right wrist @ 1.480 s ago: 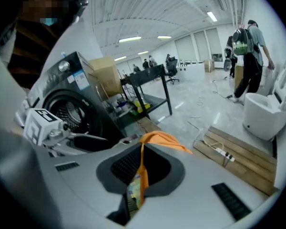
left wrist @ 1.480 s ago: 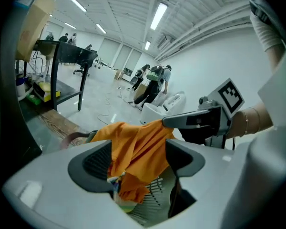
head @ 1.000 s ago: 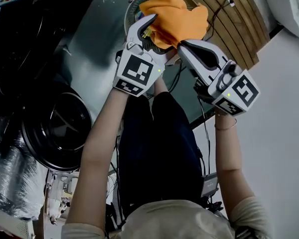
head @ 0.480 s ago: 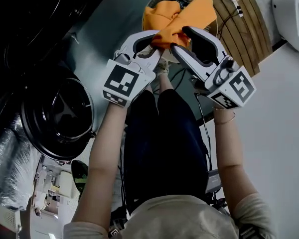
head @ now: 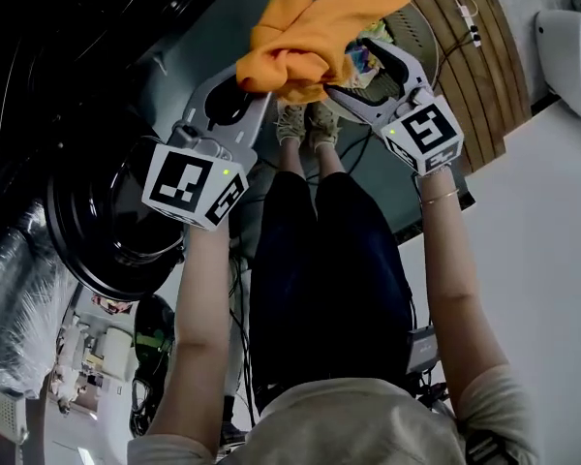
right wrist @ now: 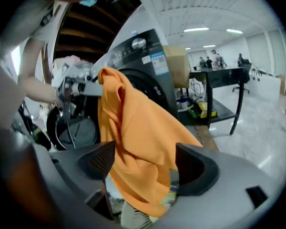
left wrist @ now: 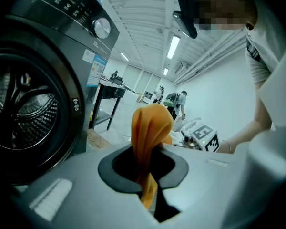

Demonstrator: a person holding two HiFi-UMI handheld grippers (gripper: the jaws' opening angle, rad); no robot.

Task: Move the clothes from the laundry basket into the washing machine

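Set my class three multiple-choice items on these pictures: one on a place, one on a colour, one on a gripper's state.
1. In the head view the dark grey front-loading washing machine lies: A left; B right; C out of view.
2. The crumpled cloth is: A blue; B orange; C white.
3. The right gripper's jaws are: A shut empty; B clamped on a bottle; C wide apart.
Key: A, it fills the left side; B, every view shows orange; C, they have just opened around the cloth.
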